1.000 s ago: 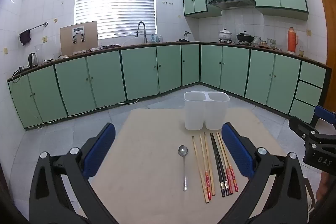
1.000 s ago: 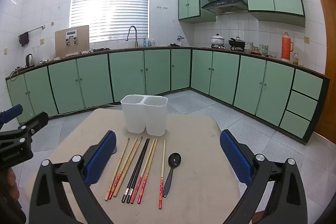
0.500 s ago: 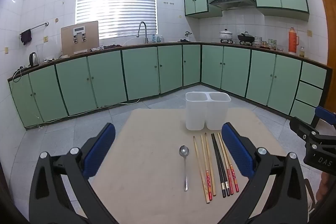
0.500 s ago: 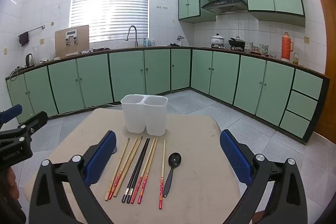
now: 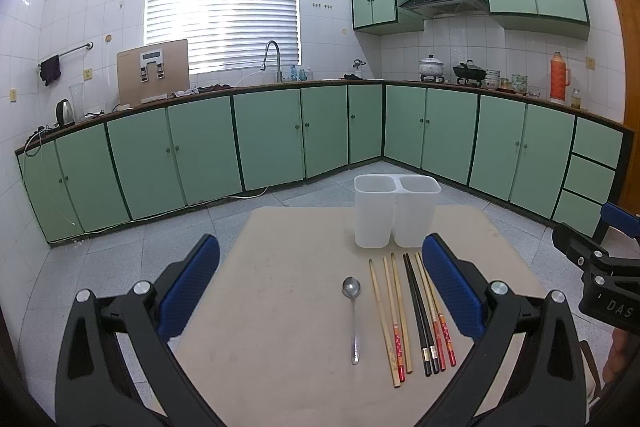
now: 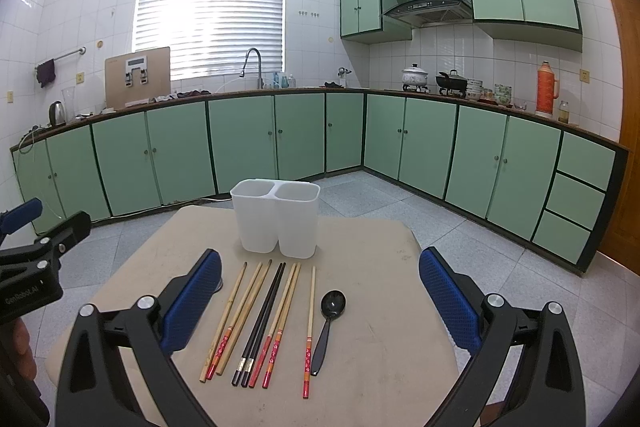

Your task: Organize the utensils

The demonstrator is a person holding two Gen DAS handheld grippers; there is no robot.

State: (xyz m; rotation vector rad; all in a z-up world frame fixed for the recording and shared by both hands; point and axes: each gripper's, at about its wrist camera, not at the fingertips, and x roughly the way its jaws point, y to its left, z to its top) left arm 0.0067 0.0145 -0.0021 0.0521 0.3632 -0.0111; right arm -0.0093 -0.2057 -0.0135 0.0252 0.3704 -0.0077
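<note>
Hovering over the desk (image 6: 380,307), both hand-held grippers gape wide, holding nothing.
Chopsticks (image 6: 256,315) lie ahead of the right hand-held gripper (image 6: 320,301), before the white holder (image 6: 276,219); the left hand-held gripper (image 5: 320,283) faces a steel spoon (image 5: 353,311).

right gripper (image 5: 612,303) body: "das", cut off at frame edge. left gripper (image 6: 28,293) body: "genrobot.ai". nothing else legible.

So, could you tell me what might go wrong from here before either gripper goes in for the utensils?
The chopsticks lie packed side by side, so closing on one may catch or scatter its neighbours.

The metal spoon and black spoon lie flat on the table, leaving thin handles that could slip from the pads.

The two-compartment holder looks light and stands free; a long chopstick pushed in at an angle might tip it.
</note>
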